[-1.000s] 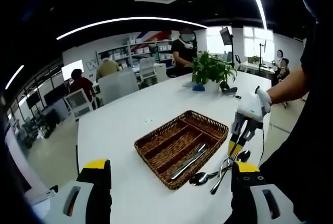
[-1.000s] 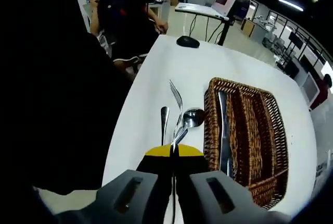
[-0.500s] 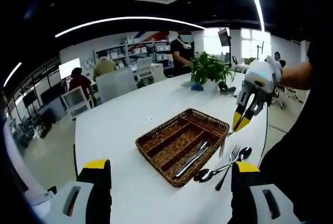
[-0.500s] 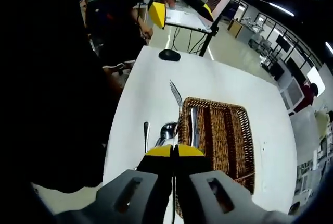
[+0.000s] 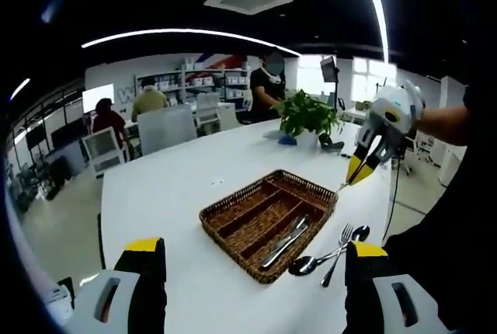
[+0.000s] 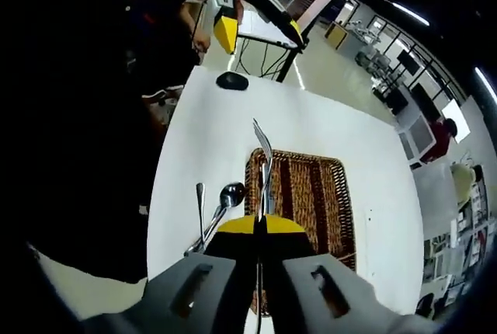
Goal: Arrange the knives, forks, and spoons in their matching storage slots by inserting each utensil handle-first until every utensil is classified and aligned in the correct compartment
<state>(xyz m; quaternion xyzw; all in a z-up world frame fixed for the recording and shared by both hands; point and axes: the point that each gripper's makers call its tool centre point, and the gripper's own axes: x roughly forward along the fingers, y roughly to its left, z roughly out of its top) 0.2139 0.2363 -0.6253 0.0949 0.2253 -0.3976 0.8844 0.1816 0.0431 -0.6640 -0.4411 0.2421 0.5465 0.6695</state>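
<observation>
Hovering fork (image 6: 262, 151) above basket (image 6: 326, 194) edge

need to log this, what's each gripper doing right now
Left gripper: open, holding nothing.
Right gripper: shut on a fork, raised above the basket.

Long white ceiling strip lights (image 5: 186, 33) arc across the top of the left gripper view, bent into curves by the fisheye lens. Daylight from bright windows (image 5: 365, 78) at upper right is blown out to glare. The glossy white surface (image 5: 171, 194) reflects this evenly, with soft, faint shadows. In the right gripper view the left half is underexposed, nearly black; straight lines bow toward the edges.
</observation>
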